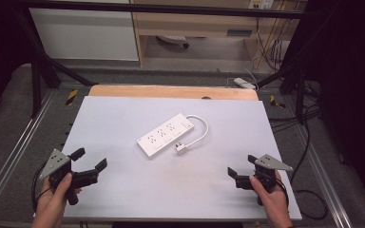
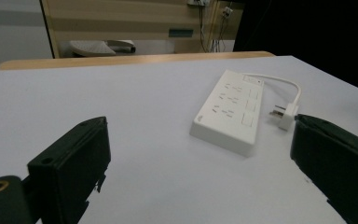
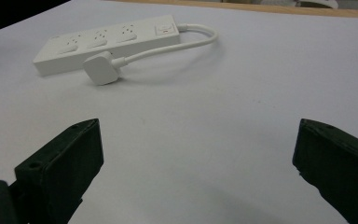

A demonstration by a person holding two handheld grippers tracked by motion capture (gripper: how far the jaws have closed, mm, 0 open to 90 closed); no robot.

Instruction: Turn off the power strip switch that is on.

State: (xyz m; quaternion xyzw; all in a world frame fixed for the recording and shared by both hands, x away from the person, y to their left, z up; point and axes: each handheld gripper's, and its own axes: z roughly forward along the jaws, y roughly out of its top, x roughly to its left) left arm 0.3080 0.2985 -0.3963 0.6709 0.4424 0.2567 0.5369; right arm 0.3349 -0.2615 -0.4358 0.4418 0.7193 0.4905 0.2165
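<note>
Nearest, at table's 7 o'clock: left gripper (image 1: 89, 158), held in left hand (image 1: 57, 199), jaws spread wide, nothing btwn them, aimed twd table centre. In left gripper view (image 2: 200, 158) both black jaws stand far apart w/ bare white surface between.

At 5 o'clock: right gripper (image 1: 241, 165), gripped by right hand (image 1: 272, 199), jaws likewise wide apart and empty, pointing inward twd centre. Same in right gripper view (image 3: 196, 163): big gap, only tabletop between. Grey three-cornered plate on top of each gripper.

Both well apart from each other, over white table (image 1: 123, 118), near its front edge.

Farther in, just past centre twd 12–1 o'clock: white power strip (image 1: 165, 134) lying flat, diagonal, three rows of sockets facing up, switch at far-right end. White cord (image 1: 203, 129) loops out from that end, curls round at 3 o'clock side and back to white plug (image 1: 181, 148), resting on table just beside strip's near-right edge, pins visible in left gripper view. Strip well apart from both grippers.

Beyond, at 12 o'clock: strip of wooden tabletop edge (image 1: 171, 91), then floor, cables (image 1: 271, 47) and wooden cabinet (image 1: 195, 21).
</note>
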